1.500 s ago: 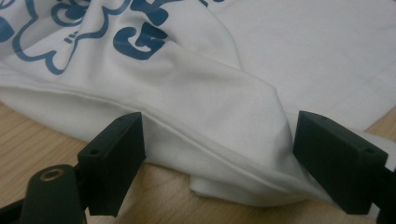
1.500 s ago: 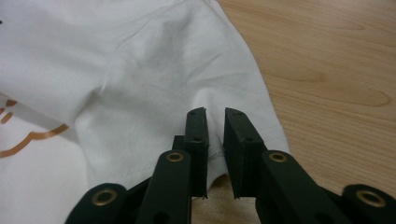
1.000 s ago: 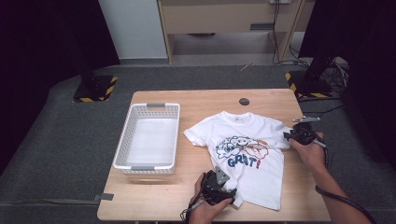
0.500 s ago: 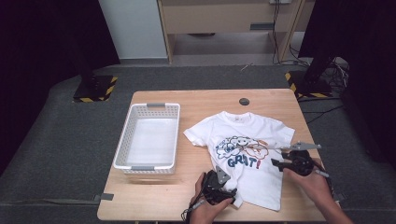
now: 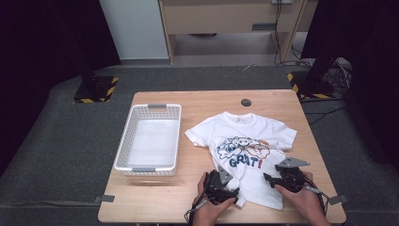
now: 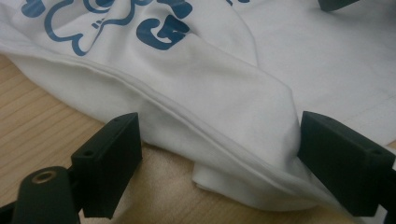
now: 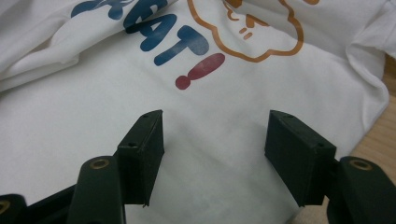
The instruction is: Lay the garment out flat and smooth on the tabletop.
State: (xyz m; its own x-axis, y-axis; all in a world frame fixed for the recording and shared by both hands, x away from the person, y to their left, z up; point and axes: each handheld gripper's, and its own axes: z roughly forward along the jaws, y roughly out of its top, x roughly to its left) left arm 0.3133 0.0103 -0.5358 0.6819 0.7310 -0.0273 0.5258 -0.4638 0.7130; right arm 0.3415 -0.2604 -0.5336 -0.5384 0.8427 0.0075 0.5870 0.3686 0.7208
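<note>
T-shirt (image 5: 244, 155), white with a blue and orange cartoon print and the word "GREAT!", lies spread face up on the wooden table (image 5: 207, 101), just right of the white slatted basket (image 5: 149, 139). Its lower left corner is rumpled and folded near the table's front edge.

Left gripper (image 5: 221, 184) sits at that rumpled corner. In the left gripper view its jaws stand wide apart, with a raised fold of the shirt's hem between them; the right-hand jaw in that view touches the cloth, while the other jaw stands clear of it over bare wood. The pads do not pinch the fabric.

Right gripper (image 5: 277, 178) hovers over the shirt's lower right part, below the red exclamation mark. In the right gripper view (image 7: 212, 144) its jaws are parted over flat white cloth, nothing gripped between them. They have just been opening.

A second ago the right gripper was up by the shirt's right sleeve, near the table's right edge; it has since come toward the front, onto the lower part of the shirt. The left gripper has kept its place at the corner, and the shirt lies as before.

A small dark disc (image 5: 246, 102) sits on the table beyond the collar.
</note>
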